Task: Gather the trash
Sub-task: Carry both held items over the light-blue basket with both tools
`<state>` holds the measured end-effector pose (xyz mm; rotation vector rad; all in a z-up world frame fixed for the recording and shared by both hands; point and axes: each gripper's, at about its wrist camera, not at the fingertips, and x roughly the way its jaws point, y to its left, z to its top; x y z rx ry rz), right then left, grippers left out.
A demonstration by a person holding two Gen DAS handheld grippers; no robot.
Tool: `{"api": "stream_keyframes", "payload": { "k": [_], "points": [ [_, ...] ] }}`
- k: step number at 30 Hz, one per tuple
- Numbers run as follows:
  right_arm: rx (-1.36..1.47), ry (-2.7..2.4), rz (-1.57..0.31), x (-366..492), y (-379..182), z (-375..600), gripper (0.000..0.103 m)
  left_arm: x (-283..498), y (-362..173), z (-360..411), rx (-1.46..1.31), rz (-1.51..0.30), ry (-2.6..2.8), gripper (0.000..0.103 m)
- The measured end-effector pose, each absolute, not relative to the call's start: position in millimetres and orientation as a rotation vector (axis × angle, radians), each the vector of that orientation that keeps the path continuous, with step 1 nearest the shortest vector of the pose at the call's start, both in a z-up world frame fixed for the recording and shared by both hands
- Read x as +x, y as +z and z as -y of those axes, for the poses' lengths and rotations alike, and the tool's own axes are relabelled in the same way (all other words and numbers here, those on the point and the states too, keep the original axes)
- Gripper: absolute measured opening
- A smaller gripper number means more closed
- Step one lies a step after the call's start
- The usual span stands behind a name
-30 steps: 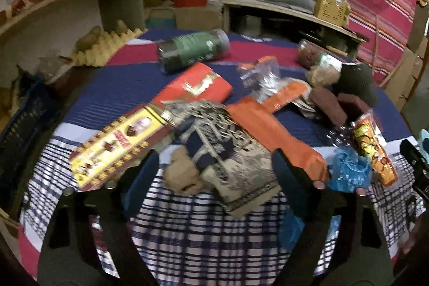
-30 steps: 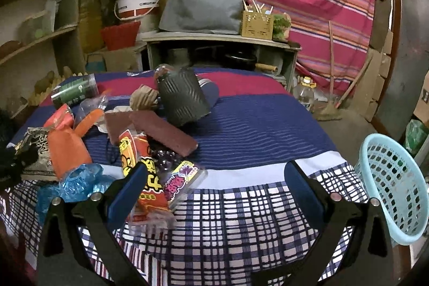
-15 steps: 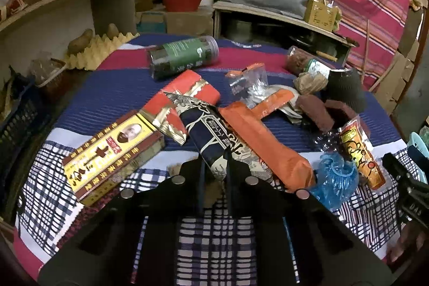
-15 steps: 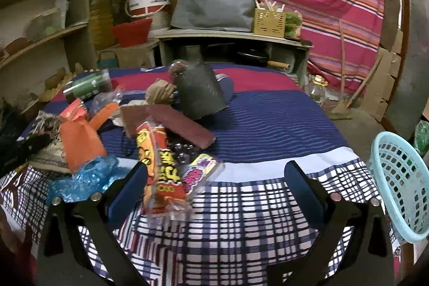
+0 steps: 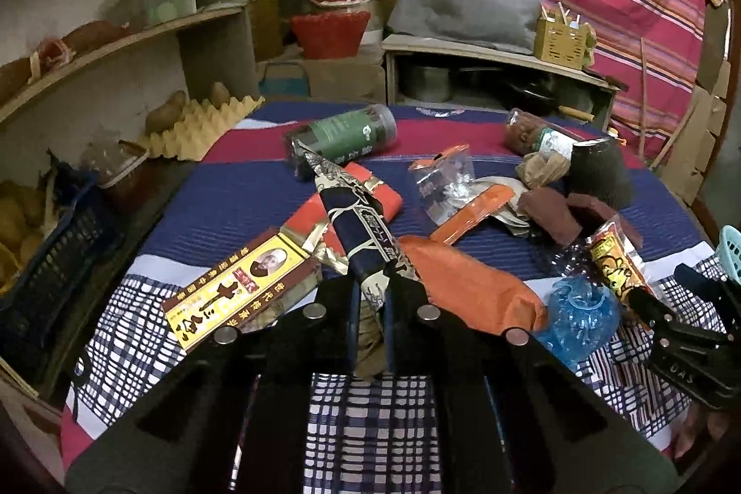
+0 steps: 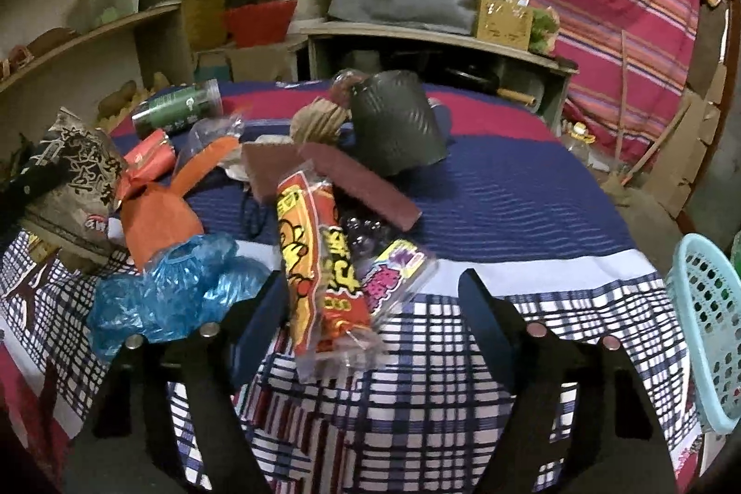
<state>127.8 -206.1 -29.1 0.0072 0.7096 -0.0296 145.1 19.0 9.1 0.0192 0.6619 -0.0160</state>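
Note:
Trash lies scattered on a table with a striped and checked cloth (image 5: 259,188). My left gripper (image 5: 370,302) is shut on a dark blue and beige patterned wrapper (image 5: 356,216), which stands lifted off the cloth; the same wrapper (image 6: 78,170) shows at the left of the right wrist view. My right gripper (image 6: 370,309) has its jaws closing around a red and yellow snack packet (image 6: 315,262). The left finger is close to the packet and the right finger is still apart from it. A pink and clear packet (image 6: 393,276) lies beside it.
An orange pouch (image 5: 467,295), crumpled blue plastic (image 6: 176,295), a yellow and red box (image 5: 241,290), a green jar (image 5: 342,133), brown slabs (image 6: 356,184) and a black cup (image 6: 393,123) crowd the cloth. A light blue basket (image 6: 708,332) stands off the table's right edge.
My left gripper shut on the patterned wrapper and raised it. The right gripper came forward over the red and yellow packet and its jaws narrowed.

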Motion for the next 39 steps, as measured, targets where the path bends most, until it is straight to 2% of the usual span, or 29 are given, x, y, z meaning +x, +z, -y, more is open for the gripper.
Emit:
{"api": "stream_keyframes", "payload": {
  "k": [2, 6, 15, 26, 39],
  "points": [
    [0.005, -0.016, -0.733, 131, -33, 204, 0.068, 149, 4, -22, 0.007, -0.682, -0.016, 0.006],
    [0.026, 0.045, -0.749, 133, -36, 200, 0.039, 153, -1, -29, -0.012, -0.699, 0.002, 0.006],
    [0.072, 0.034, -0.583, 99, -6, 206, 0.019, 129, 32, -35, -0.027, -0.635, 0.007, 0.006],
    [0.094, -0.034, -0.501, 57, 24, 264, 0.016, 104, 69, 34, 0.019, -0.558, -0.157, 0.001],
    [0.123, -0.247, -0.441, -6, 59, 416, 0.016, 94, 74, 174, 0.121, -0.543, -0.414, 0.000]
  ]
}}
